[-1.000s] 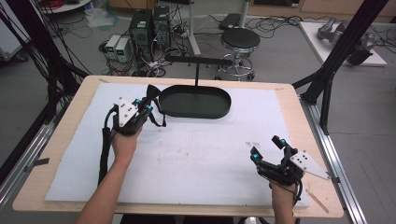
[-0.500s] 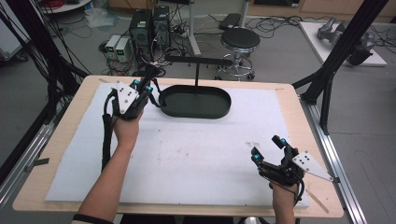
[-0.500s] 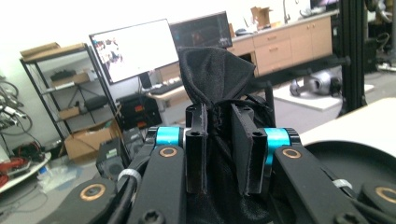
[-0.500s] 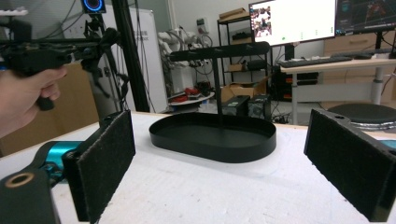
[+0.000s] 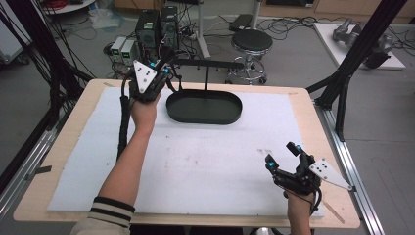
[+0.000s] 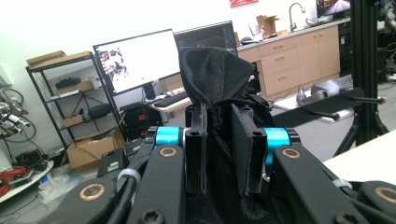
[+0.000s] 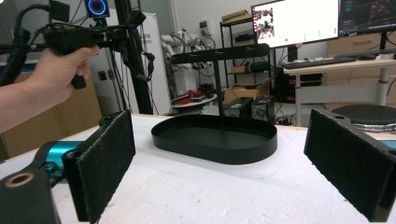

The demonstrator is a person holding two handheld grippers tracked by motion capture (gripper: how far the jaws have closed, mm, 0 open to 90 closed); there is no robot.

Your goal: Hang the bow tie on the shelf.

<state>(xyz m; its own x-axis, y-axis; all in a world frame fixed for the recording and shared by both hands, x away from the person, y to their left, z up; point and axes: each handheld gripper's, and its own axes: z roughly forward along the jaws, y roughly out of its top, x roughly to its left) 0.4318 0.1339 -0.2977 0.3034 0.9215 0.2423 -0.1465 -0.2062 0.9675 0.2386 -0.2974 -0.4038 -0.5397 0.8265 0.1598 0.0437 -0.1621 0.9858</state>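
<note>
1. Surface: a wooden table (image 5: pixel 73 147) carries a white mat (image 5: pixel 195 161); computers and a stool stand on the floor beyond its far edge.
2. Left: the left gripper (image 5: pixel 164 66) is raised above the table's far-left corner. Its jaws are closed on a black cloth pouch (image 6: pixel 212 79), whose gathered top stands up between the pads.
3. Centre: a black oval tray (image 5: pixel 204 106) rests at the far edge of the mat, with an upright post carrying a horizontal bar (image 5: pixel 208 63). The pouch is level with the bar's left end.
4. Right: the right gripper (image 5: pixel 283 155) is low over the near-right corner, jaws wide apart, holding nothing.
</note>
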